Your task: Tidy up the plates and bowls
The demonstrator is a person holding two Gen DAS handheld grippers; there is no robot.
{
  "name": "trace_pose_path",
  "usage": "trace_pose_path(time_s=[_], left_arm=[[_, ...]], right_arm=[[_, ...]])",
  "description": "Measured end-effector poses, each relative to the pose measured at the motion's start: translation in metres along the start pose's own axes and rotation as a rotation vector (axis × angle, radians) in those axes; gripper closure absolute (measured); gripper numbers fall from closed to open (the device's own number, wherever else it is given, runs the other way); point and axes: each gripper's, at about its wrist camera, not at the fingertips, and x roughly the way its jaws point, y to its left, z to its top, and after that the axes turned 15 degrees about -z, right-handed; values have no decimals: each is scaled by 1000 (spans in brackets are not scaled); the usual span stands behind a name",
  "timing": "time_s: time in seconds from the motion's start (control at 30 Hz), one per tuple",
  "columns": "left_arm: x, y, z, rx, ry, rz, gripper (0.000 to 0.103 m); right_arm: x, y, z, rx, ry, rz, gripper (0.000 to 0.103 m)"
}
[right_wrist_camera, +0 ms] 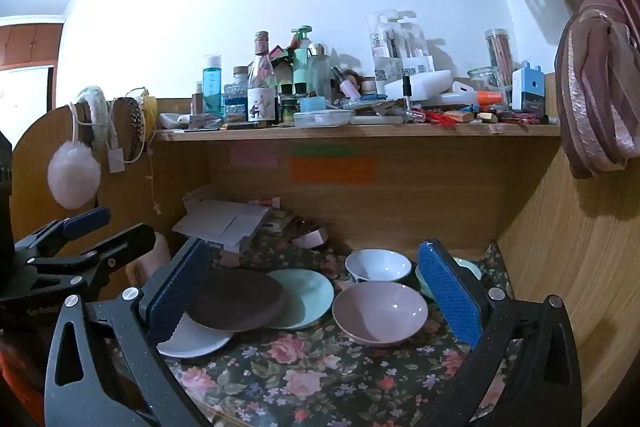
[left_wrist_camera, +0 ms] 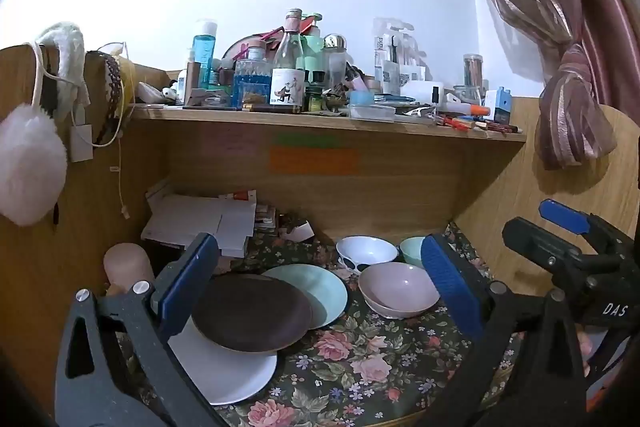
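Observation:
On the floral cloth a dark brown plate [left_wrist_camera: 252,313] lies over a white plate [left_wrist_camera: 228,375] and a mint plate [left_wrist_camera: 320,287]. To the right stand a pink bowl [left_wrist_camera: 398,289], a white bowl [left_wrist_camera: 366,251] and a mint bowl [left_wrist_camera: 412,251]. The same dishes show in the right wrist view: brown plate [right_wrist_camera: 236,301], white plate [right_wrist_camera: 196,341], mint plate [right_wrist_camera: 308,297], pink bowl [right_wrist_camera: 380,311], white bowl [right_wrist_camera: 378,265]. My left gripper [left_wrist_camera: 320,291] is open and empty above the plates. My right gripper [right_wrist_camera: 312,301] is open and empty, also short of the dishes.
A wooden shelf [left_wrist_camera: 320,121] crowded with bottles and jars runs above the desk. Papers and boxes [left_wrist_camera: 200,223] lie at the back left. Wooden side panels close in both sides. A curtain [left_wrist_camera: 572,107] hangs at the right. A pink cylinder [left_wrist_camera: 128,267] stands at the left.

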Motion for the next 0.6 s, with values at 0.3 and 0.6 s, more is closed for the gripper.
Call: trace_pose_path(time_s=[0.3, 0.6], left_arm=[[5, 3, -2, -2, -15, 1, 0], [6, 3, -3, 0, -12, -2, 0]], right_arm=[[0, -1, 0, -2, 7, 5, 0], [8, -3, 1, 3, 10, 1, 0]])
